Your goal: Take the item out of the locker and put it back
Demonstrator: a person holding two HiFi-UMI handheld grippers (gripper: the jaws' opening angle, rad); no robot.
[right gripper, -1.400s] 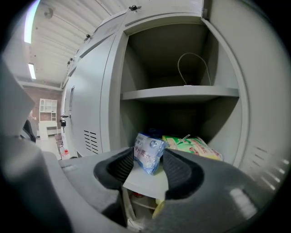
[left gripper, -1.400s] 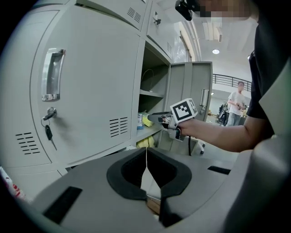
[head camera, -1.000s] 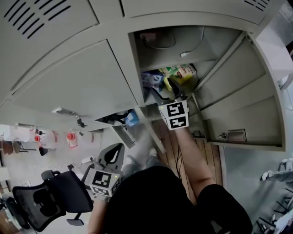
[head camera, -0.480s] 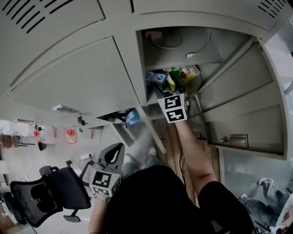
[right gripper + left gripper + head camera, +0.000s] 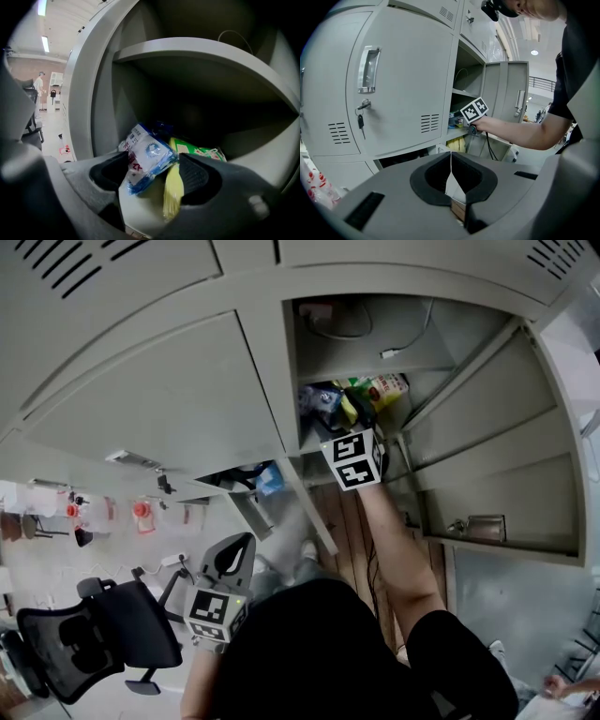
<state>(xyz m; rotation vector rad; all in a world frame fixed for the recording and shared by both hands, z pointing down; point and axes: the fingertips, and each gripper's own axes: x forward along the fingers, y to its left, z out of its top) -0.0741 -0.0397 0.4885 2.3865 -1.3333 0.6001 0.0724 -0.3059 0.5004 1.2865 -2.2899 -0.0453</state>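
The open locker compartment [image 5: 309, 442] holds a blue and white packet [image 5: 147, 154], a yellow item [image 5: 172, 187] and a green and yellow packet [image 5: 199, 152]. My right gripper [image 5: 154, 176] reaches into that compartment with its jaws on either side of the blue and white packet. The jaws are opening, and a gap shows by the pads. In the head view the right gripper [image 5: 349, 426] is at the compartment's mouth, beside the blue and white packet [image 5: 319, 401]. My left gripper [image 5: 234, 554] hangs low by my side, shut and holding nothing; in its own view the left gripper [image 5: 451, 161] points at the lockers.
The locker door [image 5: 487, 427] stands swung open on the right. An upper shelf [image 5: 211, 51] with a cable lies above the items. A closed locker door [image 5: 393, 84] has a handle [image 5: 369, 69] and a key [image 5: 361, 123]. An office chair [image 5: 94, 643] stands behind at the left.
The right gripper has pushed a little further into the compartment. The left gripper has stayed by my side.
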